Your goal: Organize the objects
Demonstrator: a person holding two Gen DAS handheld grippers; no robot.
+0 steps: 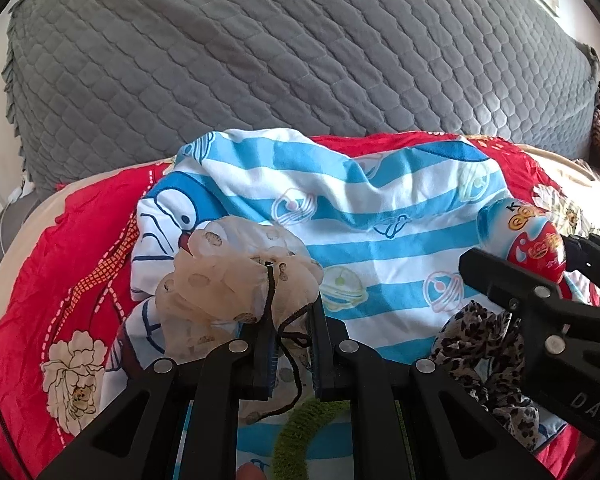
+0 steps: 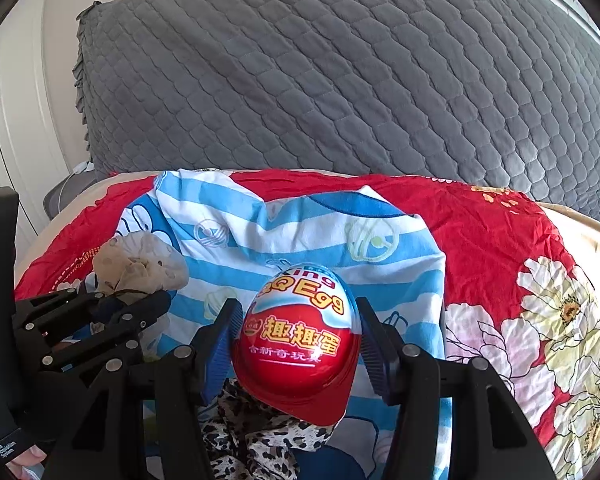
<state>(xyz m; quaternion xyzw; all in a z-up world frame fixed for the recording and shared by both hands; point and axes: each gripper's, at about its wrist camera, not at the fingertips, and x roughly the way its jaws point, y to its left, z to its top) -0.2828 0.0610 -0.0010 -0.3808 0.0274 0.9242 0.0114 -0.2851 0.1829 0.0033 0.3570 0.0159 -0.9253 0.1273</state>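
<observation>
My left fingers are pressed together on the dark drawstring and gathered neck of the sheer dotted pouch — pinching at the neck keeps the loose fabric bunched, so the pouch hangs as one bundle instead of spreading. My right fingers are spread part-way and clamp the red-and-blue toy egg on its two flanks, just above its widest band; the ribbed blue pads grip the smooth shell there so it should not slip forward. Both items are held just above the blue-and-white striped cartoon cloth, which lies over the red floral bedspread on the bed. A leopard-print scrunchie lies below the egg and a green fuzzy ring beneath my left fingers — apparently unsorted. The grey quilted headboard cover stands behind.
</observation>
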